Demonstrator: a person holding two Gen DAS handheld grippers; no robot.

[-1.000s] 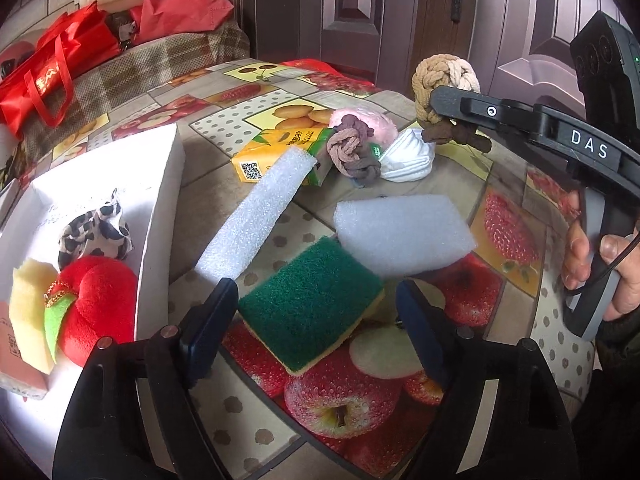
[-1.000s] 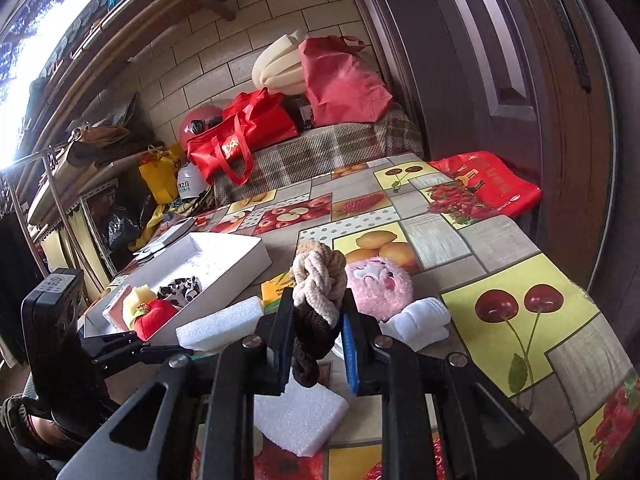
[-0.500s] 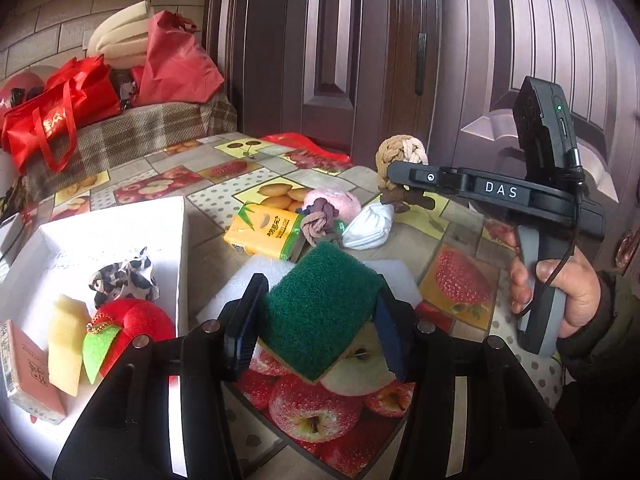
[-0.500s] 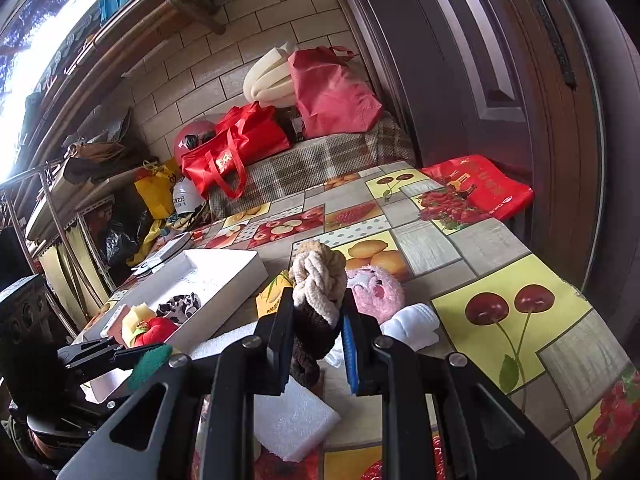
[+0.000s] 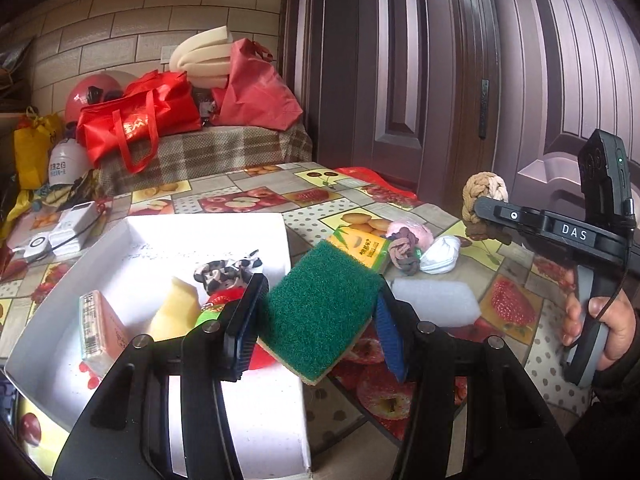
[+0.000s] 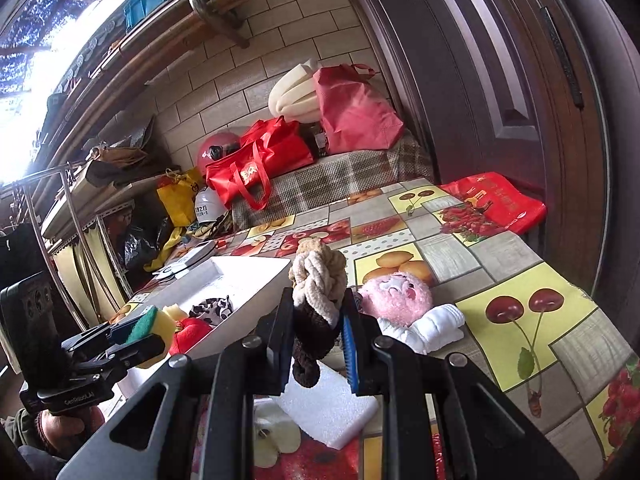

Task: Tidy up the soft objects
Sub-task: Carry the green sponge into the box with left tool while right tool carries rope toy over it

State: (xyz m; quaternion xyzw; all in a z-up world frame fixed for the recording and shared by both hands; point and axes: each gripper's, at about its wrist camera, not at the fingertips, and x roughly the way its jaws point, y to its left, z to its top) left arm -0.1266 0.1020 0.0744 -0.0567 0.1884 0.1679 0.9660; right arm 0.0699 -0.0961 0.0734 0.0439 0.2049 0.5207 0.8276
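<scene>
I am looking across the table (image 5: 256,194), which is wearing a fruit-print cloth, with the white box (image 5: 208,236) sitting on its left part. Inside the box a red plush (image 6: 191,334), a yellow sponge (image 5: 176,314), a spotted scrunchie (image 5: 224,272) and a pink packet (image 5: 98,330) are lying together. A white foam block (image 5: 434,300) is resting on the cloth to the right of the box. My left gripper (image 5: 316,322) is clamping the green scouring sponge (image 5: 320,312), tilted, in the air over the box's right edge; its jaws have just been closing on it. My right gripper (image 6: 316,330) is squeezing tight on the braided rope toy (image 6: 318,280), holding it upright above the foam block. Beyond it a pink plush (image 6: 396,298) and a white cloth bundle (image 6: 428,326) are lying touching each other.
</scene>
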